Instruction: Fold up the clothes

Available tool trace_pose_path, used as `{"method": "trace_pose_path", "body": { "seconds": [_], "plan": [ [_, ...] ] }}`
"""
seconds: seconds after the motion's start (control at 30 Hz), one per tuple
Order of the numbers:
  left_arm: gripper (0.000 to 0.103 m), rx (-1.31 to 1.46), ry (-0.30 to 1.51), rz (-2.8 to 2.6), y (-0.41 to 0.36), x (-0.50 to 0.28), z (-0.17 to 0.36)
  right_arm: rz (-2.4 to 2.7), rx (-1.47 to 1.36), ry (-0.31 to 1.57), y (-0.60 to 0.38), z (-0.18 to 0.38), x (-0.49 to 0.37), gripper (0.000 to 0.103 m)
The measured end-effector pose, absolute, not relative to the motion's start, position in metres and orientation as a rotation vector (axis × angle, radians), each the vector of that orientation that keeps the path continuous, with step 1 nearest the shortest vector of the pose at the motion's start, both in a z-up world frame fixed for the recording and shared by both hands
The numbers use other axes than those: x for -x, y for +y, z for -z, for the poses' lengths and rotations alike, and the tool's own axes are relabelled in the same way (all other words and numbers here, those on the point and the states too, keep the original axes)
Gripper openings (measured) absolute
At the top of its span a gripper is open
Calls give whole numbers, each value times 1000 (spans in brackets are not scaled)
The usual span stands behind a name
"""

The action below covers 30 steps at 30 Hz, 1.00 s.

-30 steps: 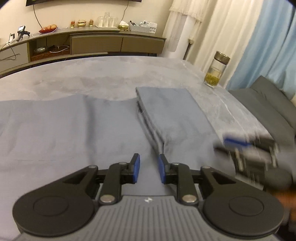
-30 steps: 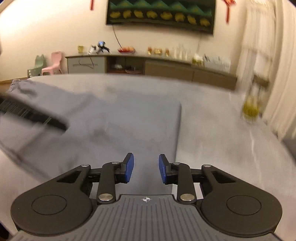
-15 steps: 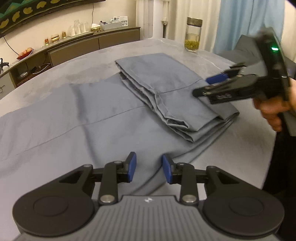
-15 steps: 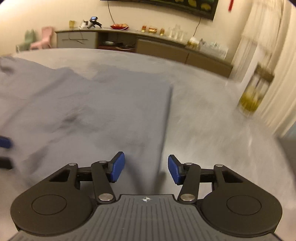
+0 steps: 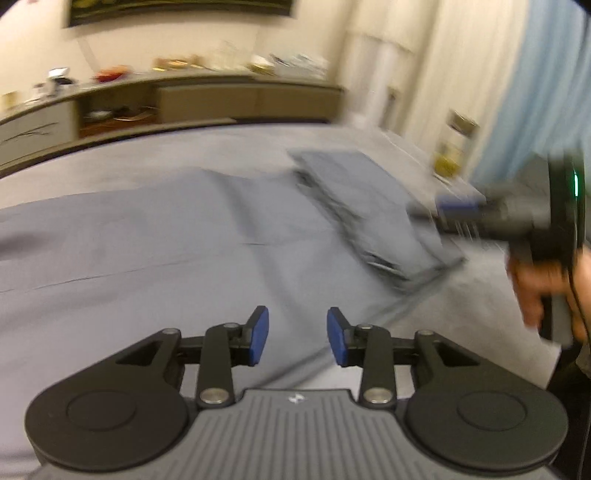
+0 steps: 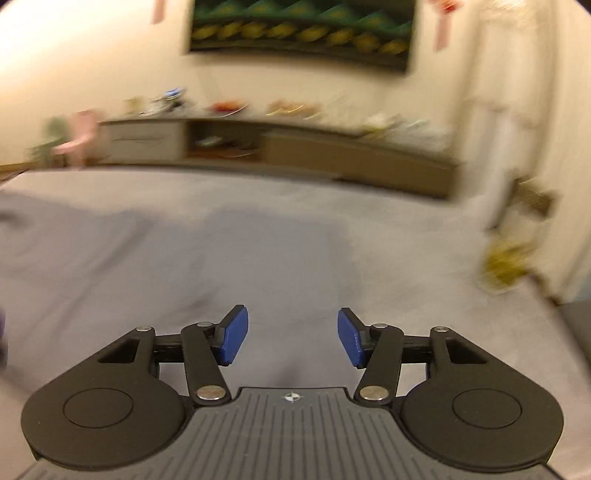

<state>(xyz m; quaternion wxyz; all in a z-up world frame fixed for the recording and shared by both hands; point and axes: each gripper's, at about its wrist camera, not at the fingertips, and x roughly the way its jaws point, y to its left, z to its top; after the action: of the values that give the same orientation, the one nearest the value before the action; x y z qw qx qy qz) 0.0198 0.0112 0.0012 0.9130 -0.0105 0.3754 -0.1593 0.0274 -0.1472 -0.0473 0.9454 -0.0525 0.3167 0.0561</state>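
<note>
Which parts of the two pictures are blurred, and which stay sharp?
Left wrist view: left hand-held gripper sharp; folded cloth and right hand-held gripper motion-smeared. Right wrist view: its own fingers sharp; cabinet and jar streaked.

1. No text, brand name or number could be read in either view; both were smeared by motion blur.
2. A small white emblem, a mark rather than letters, stood on the ribbed grey body just behind the left gripper (image 5: 297,338), centred between its two finger arms.
3. A similar small white round emblem stood in the same place behind the right gripper (image 6: 292,336).
4. The dark wall hanging (image 6: 301,31) far ahead of the right gripper showed rows of yellow shapes on green; whether any were characters could not be told.
</note>
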Motion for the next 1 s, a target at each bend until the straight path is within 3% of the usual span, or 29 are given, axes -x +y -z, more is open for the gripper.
{"method": "trace_pose_path", "body": {
  "seconds": [0.17,0.3,0.33,0.53,0.7,0.87,0.93,1.0],
  "plan": [
    [36,201,693,48,141,5,-32,-39,115,757,-143,71,-34,61],
    [52,401,570,-245,263,57,-49,57,308,577,-106,42,-7,63],
    [53,454,532,-331,295,75,-50,30,325,515,-91,30,4,68],
    [52,912,510,-469,423,147,12,-522,426,350,110,6,65,81],
    [56,944,577,-440,440,147,31,-936,611,294,291,23,97,81],
    [63,947,625,-376,436,129,44,-1066,791,337,397,58,95,81],
    [66,951,627,-380,435,119,51,-1058,791,329,403,60,86,78],
    [68,954,614,-396,432,113,55,-1043,763,373,402,55,74,32]
  ]
}}
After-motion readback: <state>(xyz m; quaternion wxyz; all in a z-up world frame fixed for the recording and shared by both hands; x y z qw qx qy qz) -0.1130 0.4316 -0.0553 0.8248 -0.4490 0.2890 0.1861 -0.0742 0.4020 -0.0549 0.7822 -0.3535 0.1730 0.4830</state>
